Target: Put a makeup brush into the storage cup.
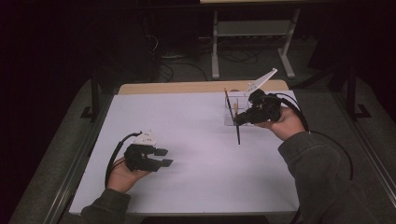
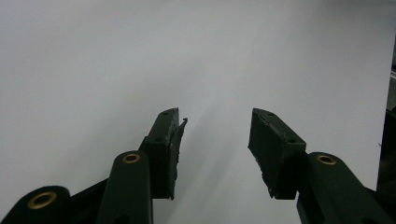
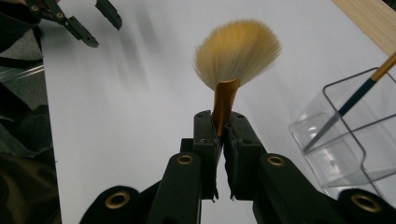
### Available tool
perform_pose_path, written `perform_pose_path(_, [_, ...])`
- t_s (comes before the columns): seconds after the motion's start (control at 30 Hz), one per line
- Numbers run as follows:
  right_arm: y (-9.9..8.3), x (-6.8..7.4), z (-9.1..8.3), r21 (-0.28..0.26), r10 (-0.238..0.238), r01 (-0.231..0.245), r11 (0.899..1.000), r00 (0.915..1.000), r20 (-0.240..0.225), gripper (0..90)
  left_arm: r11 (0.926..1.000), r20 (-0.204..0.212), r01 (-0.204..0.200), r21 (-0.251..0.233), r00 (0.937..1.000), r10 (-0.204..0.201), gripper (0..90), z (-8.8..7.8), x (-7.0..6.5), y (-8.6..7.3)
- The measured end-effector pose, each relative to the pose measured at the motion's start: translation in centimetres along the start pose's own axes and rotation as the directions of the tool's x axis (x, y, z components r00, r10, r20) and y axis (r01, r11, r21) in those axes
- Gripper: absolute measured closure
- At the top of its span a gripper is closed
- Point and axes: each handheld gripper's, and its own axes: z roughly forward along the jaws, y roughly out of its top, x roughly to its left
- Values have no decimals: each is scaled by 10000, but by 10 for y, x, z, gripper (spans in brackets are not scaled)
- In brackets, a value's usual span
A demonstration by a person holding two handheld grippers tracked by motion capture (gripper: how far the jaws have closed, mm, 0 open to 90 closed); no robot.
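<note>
The right gripper (image 3: 223,135) has its jaws pinched tight on the copper ferrule of a fan brush (image 3: 236,51), just below the bristles. In the high view the brush's dark handle (image 1: 237,133) hangs down from the right gripper (image 1: 239,120) toward the white table (image 1: 187,140), its tip close to the surface or on it; I cannot tell which. Just beside the gripper, on its far side, stands a clear holder (image 1: 232,109) with another brush (image 3: 355,100) leaning inside it.

The grip sits high on a long, thin brush, so the handle could swing or pivot between the pads if the hand tilts quickly. The likely next step is lowering the handle into the holder; if the tip meets the rim instead of the opening, the light holder may tip or slide. The handle could also knock the leaning brush and jam against it.

The left gripper (image 2: 215,140) rests well apart, near the person's side, its jaws about half spread with nothing between them. It is too far off to steady the holder.
</note>
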Motion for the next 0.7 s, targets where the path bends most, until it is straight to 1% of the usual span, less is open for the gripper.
perform_pose_path(0.03, [1,0,-1,2,167,-167,9999,9998,-59,826,10000,-9,-17,-8,10000,17,520,-1,0,0])
perform_pose_path(0.07, [1,-3,-1,17,5,-5,10000,10000,39,826,10000,-10,9,-59,10000,-9,519,-1,-1,0])
perform_pose_path(0.23, [2,-10,-5,-43,236,-235,9997,9995,217,826,9999,-108,5,-104,9999,-6,511,-4,1,-1])
perform_pose_path(0.33, [5,-13,-6,-4,365,-365,9993,9991,198,826,9999,-185,-16,-126,9998,14,506,-5,0,-3])
perform_pose_path(0.47, [10,-18,-6,35,262,-263,9996,9993,270,826,9998,-213,83,-165,9997,-86,496,-6,0,-5])
perform_pose_path(0.53, [12,-20,-6,66,247,-249,9997,9993,291,826,9999,-220,84,-151,9997,-87,494,-7,0,-6])
perform_pose_path(0.57, [13,-21,-7,95,227,-230,9997,9993,300,826,9999,-230,20,-134,9997,-23,492,-8,1,-6])
perform_pose_path(0.63, [16,-23,-8,64,202,-204,9998,9992,331,826,9998,-257,104,-189,9996,-109,490,-8,1,-7])
perform_pose_path(0.7, [18,-25,-10,51,249,-251,9997,9991,350,826,9998,-264,101,-185,9996,-106,489,-9,1,-7])
